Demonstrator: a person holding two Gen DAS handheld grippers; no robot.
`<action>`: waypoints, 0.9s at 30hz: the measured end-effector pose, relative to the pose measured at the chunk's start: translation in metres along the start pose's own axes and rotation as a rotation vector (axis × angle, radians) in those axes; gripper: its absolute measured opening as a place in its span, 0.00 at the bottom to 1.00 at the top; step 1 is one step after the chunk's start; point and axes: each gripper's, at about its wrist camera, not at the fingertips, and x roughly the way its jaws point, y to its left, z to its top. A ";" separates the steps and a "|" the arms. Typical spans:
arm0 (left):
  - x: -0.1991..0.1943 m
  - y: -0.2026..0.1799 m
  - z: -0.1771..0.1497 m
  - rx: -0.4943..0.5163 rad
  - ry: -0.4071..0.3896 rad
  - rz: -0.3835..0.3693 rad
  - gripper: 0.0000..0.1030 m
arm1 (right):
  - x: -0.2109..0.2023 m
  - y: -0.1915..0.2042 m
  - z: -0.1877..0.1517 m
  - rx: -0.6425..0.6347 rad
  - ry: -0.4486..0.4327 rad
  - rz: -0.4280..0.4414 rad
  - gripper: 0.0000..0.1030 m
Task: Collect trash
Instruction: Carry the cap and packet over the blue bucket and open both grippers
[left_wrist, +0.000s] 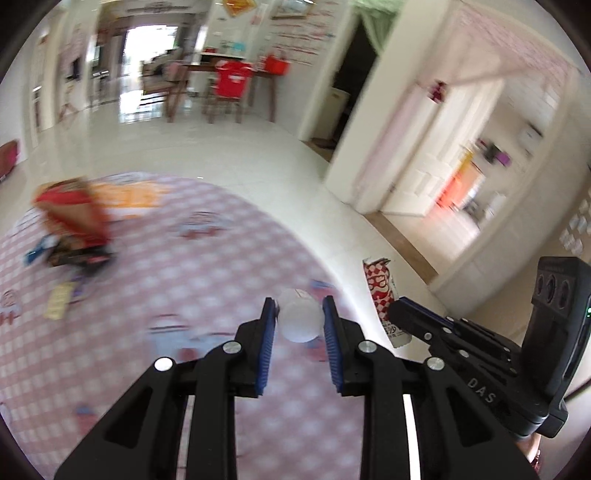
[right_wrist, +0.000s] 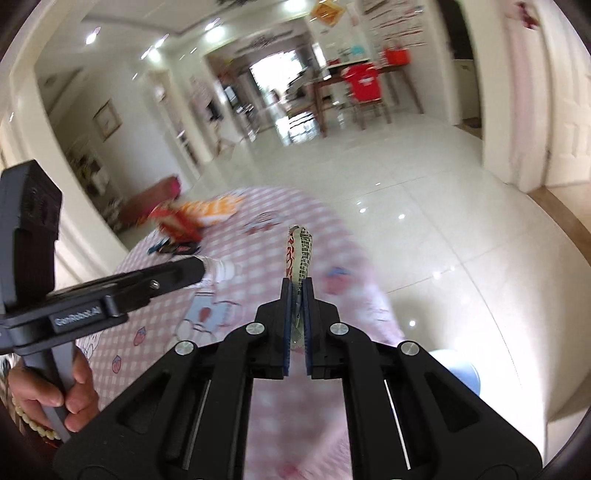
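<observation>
At the far left of the round table with the pink-and-white checked cloth (left_wrist: 207, 254) lies a blurred heap of red, orange and dark snack wrappers (left_wrist: 74, 225), with a small yellow paper slip (left_wrist: 58, 302) nearer on the cloth; both are well apart from either tool. Nearer the middle, the left gripper (left_wrist: 299, 314) has its blue-padded jaws set around a small translucent white plastic cup (left_wrist: 299, 317), which sits between the fingertips with its long axis pointing away from the camera. The pads look to be touching its sides, but motion blur makes it hard to tell whether it is firmly pinched or only bracketed. To the right, over the table's right edge, the right gripper (right_wrist: 297, 291) is pressed together on a flattened red-and-white printed wrapper (right_wrist: 297, 254), whose long axis stands up and away from the jaws, its top end free. The left hand (right_wrist: 55, 387) wraps the left tool's handle, held low and roughly level, aimed across the table. Judging by this, the wrapper heap at the far left is the remaining trash, and the left tool is the nearer one to it.
</observation>
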 end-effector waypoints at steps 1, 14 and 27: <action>0.006 -0.012 0.000 0.019 0.009 -0.011 0.24 | -0.008 -0.009 -0.002 0.018 -0.011 -0.008 0.05; 0.101 -0.146 -0.011 0.186 0.158 -0.140 0.25 | -0.090 -0.131 -0.037 0.243 -0.141 -0.178 0.05; 0.136 -0.153 -0.022 0.142 0.218 -0.114 0.74 | -0.087 -0.158 -0.053 0.316 -0.134 -0.215 0.05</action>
